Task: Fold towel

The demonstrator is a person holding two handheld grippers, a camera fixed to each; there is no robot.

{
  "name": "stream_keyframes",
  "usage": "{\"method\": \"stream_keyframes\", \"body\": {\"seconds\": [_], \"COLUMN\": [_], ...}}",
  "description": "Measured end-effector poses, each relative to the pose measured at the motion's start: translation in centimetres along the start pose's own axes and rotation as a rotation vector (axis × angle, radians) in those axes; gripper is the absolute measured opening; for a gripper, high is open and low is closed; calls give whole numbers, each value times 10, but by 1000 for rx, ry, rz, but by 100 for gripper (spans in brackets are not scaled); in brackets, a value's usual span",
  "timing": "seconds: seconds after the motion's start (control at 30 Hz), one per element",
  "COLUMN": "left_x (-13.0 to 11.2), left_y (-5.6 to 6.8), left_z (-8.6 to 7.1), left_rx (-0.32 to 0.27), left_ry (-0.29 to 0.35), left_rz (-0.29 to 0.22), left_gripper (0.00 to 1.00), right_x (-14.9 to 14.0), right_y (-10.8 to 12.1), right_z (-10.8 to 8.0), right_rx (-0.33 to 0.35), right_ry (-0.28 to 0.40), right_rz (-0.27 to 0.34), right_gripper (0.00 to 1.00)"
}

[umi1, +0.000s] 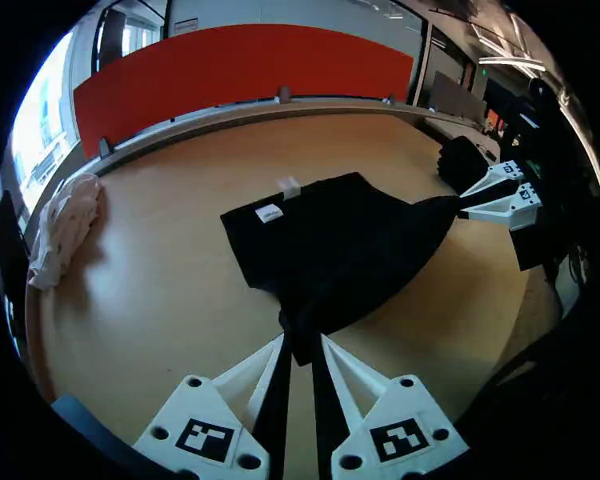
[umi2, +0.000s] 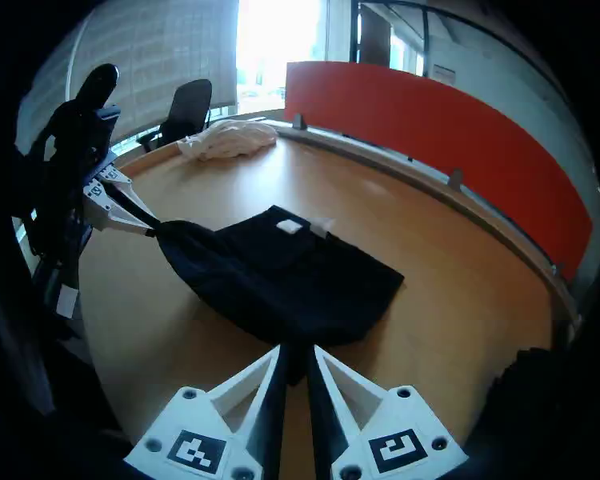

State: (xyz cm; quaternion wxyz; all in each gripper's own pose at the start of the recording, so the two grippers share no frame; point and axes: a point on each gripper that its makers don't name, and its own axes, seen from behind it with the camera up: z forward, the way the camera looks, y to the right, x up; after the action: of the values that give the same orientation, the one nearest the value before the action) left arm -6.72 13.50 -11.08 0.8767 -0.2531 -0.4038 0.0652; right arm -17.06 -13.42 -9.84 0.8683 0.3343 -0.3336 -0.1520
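My left gripper (umi1: pixel 300 346) and right gripper (umi2: pixel 296 358) both grip the black towel (umi1: pixel 340 240).
Each is pinched tight on a near corner; the far part lies on the wooden table (umi1: pixel 156 264).

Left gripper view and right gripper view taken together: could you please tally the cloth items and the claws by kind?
towel, black: 1
cloth heap, pale: 1
claws: 2, the left claw and the right claw, each shut on the towel
Total: 4
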Motion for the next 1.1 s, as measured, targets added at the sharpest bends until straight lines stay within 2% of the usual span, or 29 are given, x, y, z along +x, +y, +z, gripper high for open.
{"method": "stream_keyframes", "body": {"seconds": [0.47,1.1], "left_x": [33,43], "left_y": [1,5], "left_z": [-32,-54], "left_rx": [-1,-27], "left_ry": [43,49], "left_rz": [-22,-21], "left_gripper": [16,16], "right_x": [28,39], "right_y": [2,-1], "right_z": [-27,-47], "right_rx": [-2,11], "right_ry": [44,52], "right_rz": [12,-2], "right_gripper": [15,15]}}
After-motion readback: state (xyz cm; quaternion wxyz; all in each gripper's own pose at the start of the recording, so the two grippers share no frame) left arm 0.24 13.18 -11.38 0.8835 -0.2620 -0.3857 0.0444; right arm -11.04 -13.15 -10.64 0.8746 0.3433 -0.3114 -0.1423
